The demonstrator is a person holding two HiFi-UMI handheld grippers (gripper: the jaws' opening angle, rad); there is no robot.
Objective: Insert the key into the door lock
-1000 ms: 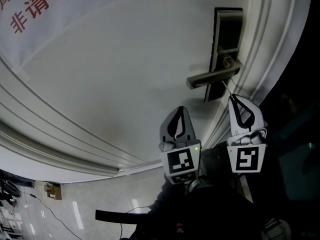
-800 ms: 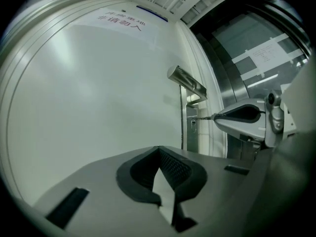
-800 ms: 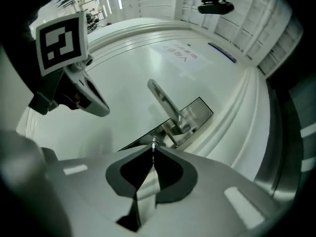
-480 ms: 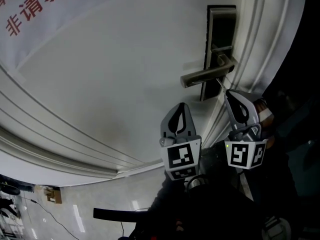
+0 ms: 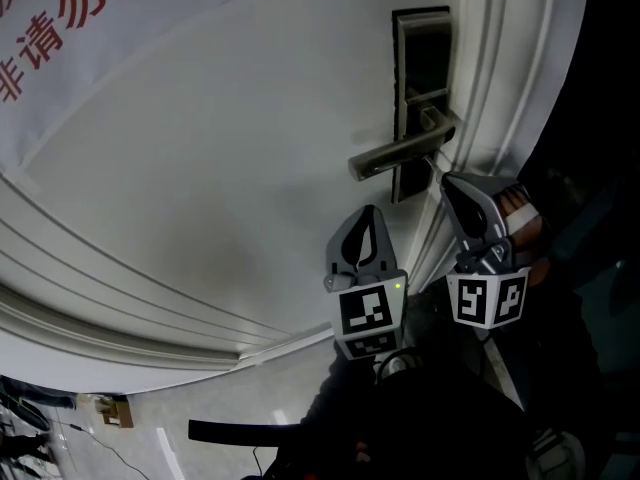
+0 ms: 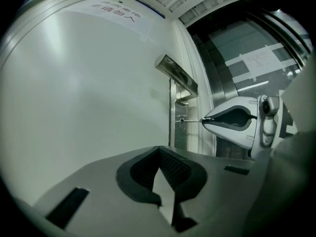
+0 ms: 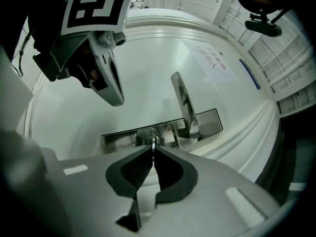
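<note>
The metal lock plate (image 5: 420,88) with its lever handle (image 5: 398,154) is fixed near the white door's (image 5: 230,168) right edge. My right gripper (image 5: 447,180) is shut on a thin metal key (image 7: 153,147). The key points straight at the round keyhole (image 7: 152,141) below the handle (image 7: 182,102). In the left gripper view the key (image 6: 192,120) spans from the right gripper (image 6: 232,123) to the keyhole (image 6: 181,119), with its tip touching it. How deep the tip sits is unclear. My left gripper (image 5: 368,211) hangs shut and empty, left of the right one, away from the lock.
A white sheet with red characters (image 5: 60,18) is stuck high on the door's left. Raised moulding (image 5: 150,298) runs across the door's lower part. The door frame (image 5: 510,68) stands right of the lock, with darkness beyond. A pale tiled floor (image 5: 250,408) shows below.
My right gripper has edged closer to the lock plate and rolled a little, bringing the key up to the keyhole. The left gripper has held its place.
</note>
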